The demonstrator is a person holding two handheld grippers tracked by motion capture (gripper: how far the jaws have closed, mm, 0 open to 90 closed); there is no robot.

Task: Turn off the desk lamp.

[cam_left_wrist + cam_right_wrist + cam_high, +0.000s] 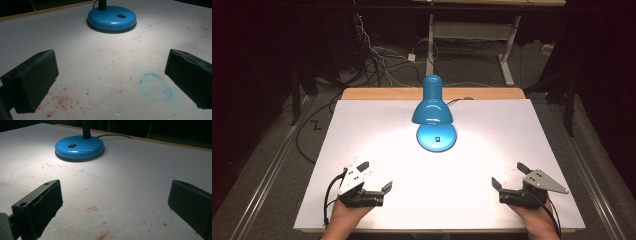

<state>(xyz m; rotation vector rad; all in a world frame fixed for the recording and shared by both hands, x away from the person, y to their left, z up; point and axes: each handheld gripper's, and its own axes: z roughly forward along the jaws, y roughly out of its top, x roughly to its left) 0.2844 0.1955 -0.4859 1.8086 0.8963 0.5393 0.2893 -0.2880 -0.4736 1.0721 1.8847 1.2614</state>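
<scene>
Lit glossy blue metal desk lamp (pixel 432 107) at the far middle of the white foam-board worktop (pixel 492 130), round base (pixel 111 18) flat on the sheet, probably parked there to light the near working area. Left gripper (pixel 375 176) and right gripper (pixel 509 175) low over the near corners, well apart, seemingly at rest. Fingers (pixel 32 80) of both spread wide, holding nothing, touching nothing; faint red specks and a blue ring stain (pixel 156 86) beneath.
</scene>
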